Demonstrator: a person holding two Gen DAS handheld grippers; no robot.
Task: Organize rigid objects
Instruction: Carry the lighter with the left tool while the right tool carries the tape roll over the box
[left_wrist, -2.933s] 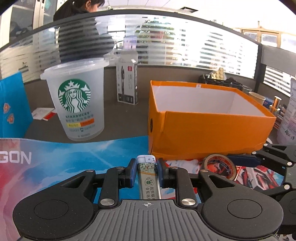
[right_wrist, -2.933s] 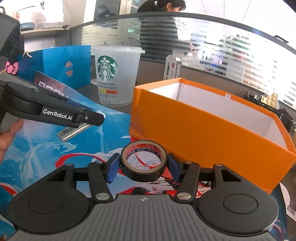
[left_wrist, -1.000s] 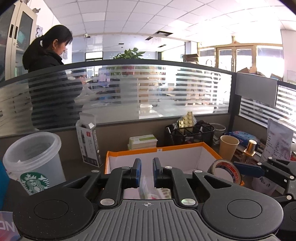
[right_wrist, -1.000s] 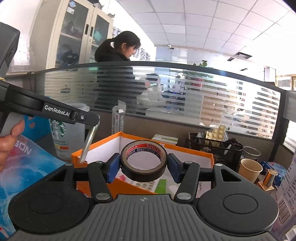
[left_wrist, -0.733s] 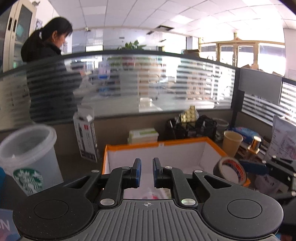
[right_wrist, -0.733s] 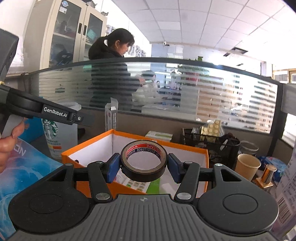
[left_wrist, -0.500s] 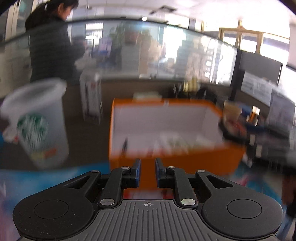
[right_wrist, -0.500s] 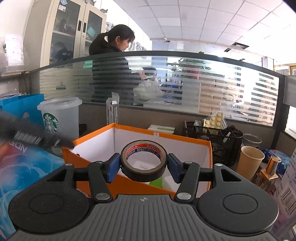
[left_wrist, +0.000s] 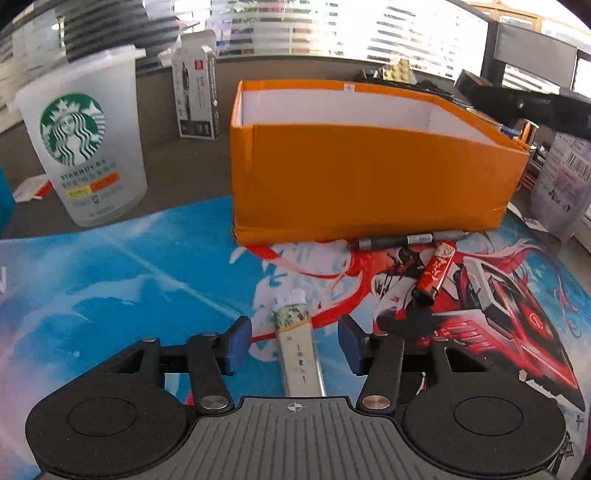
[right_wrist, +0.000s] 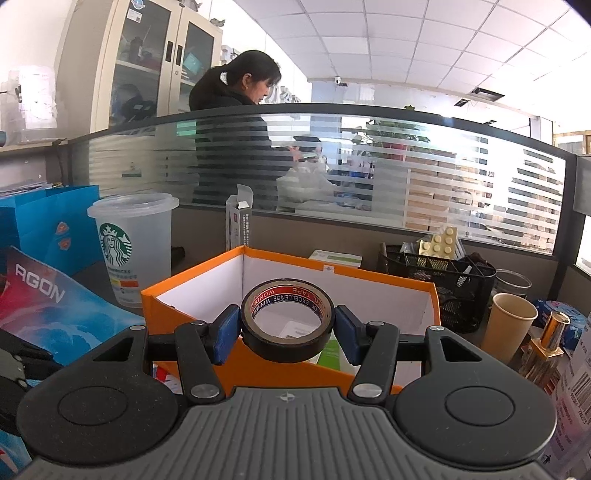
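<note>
- The left gripper was up level with the orange box a second ago, jaws nearly shut and empty. It is now low over the mat in front of the box.
- Its jaws are opening to about half width. A white lighter lies between them, and neither pad touches it.
- My reading: the left side's last drop into the box is done and this is the approach for the next pick.
- The right gripper has not changed. It is clamped across the tape roll, hanging over the box's near wall, above the opening.
- So the tape has not been dropped yet. It probably only needs a release over the box.
- White lighter: it lies flat on the mat in front of the box's front wall, well apart from it.
- Its long axis runs almost straight toward the box, leaning a little left at the far end. The green-patterned cap end points at the box and the tail end is hidden under the gripper body.
- The jaws straddle its short side, so closing should catch it across the width.
- Tape roll: gripped across its width, with the hole facing up and toward the camera.
- Still on the mat: a red lighter in front of the box's right part, lying diagonally, and a dark pen just beside the front wall, lying along it.
</note>
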